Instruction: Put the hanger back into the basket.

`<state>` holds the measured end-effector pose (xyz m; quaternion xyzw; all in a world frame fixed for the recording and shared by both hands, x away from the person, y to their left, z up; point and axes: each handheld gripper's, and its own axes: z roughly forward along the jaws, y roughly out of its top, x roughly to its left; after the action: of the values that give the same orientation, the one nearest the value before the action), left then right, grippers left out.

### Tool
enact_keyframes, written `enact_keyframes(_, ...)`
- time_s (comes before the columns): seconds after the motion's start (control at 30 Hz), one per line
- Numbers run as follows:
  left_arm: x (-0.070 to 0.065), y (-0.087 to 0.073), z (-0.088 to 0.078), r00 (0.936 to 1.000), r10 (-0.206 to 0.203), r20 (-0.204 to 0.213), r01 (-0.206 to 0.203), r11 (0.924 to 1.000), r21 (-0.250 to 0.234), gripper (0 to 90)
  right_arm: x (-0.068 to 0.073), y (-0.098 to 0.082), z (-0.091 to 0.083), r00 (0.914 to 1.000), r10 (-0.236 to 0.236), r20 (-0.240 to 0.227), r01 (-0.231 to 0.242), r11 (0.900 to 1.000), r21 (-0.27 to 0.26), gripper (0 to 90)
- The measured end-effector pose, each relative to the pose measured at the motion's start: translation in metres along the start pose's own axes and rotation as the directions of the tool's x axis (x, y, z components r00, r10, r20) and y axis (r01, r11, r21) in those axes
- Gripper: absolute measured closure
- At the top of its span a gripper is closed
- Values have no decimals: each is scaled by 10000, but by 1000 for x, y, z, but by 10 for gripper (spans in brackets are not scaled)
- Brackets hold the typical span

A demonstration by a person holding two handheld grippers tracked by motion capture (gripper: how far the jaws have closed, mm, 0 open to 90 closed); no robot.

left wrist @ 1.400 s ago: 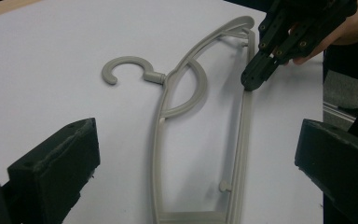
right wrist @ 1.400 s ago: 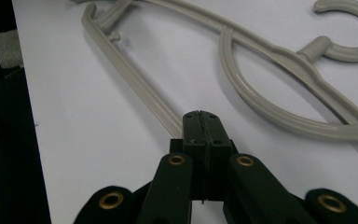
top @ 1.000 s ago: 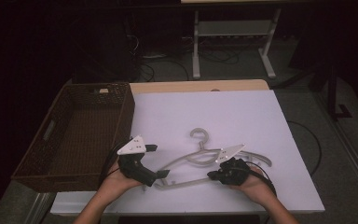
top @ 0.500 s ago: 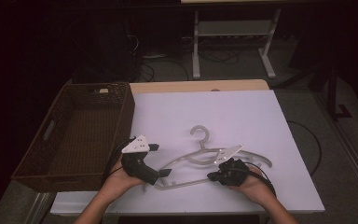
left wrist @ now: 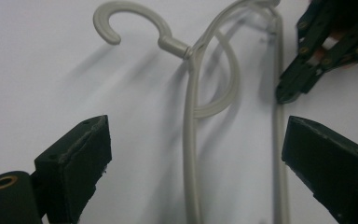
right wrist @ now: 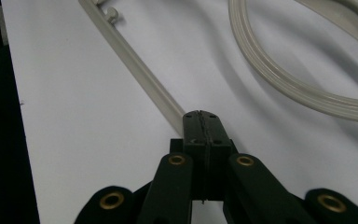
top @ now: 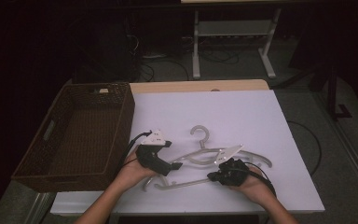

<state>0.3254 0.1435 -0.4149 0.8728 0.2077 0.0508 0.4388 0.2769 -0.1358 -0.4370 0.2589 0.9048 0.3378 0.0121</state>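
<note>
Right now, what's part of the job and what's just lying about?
In the job:
- hanger
- right gripper, shut on the hanger's bottom bar
- left gripper, open astride the hanger

Lying about:
- wicker basket
- metal stand behind the table

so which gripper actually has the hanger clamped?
The right gripper: jaws shut on the hanger bottom bar. The left gripper jaws stand open astride the hanger, touching nothing.

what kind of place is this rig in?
Probably a lab or workshop set up for recording: a white-topped table in a dark room, cables on the floor, a metal stand behind, hand-held grippers.
</note>
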Motion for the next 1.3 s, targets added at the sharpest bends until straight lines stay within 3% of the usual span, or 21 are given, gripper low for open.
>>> enact_keyframes(0.07,3,1,7,9999,132,-97,-129,9995,284,154,0,0,0,10000,-2,-19,2,10000,-3,896)
enact_keyframes(0.13,5,1,15,9998,216,-52,-213,9984,519,168,-1,0,0,10000,3,-40,-3,10000,3,895)
enact_keyframes(0.33,9,-1,31,9983,563,167,-579,9916,1160,327,-1,0,0,10000,10,-39,-10,10000,-2,896)
enact_keyframes(0.6,8,3,40,9952,939,272,-969,9839,1502,544,-1,0,0,10000,28,-59,-28,10000,-4,896)
enact_keyframes(0.93,7,3,42,9966,647,513,-722,9845,1601,750,-1,0,-1,10000,15,-54,-15,10000,-35,896)
enact_keyframes(1.1,7,5,41,9959,638,643,-734,9844,1601,799,-2,-1,-2,9999,-137,-9,137,9999,-48,896)
enact_keyframes(1.3,7,6,40,9973,333,651,-436,9852,1655,818,-2,-1,-2,9999,-171,16,171,9998,-54,895)
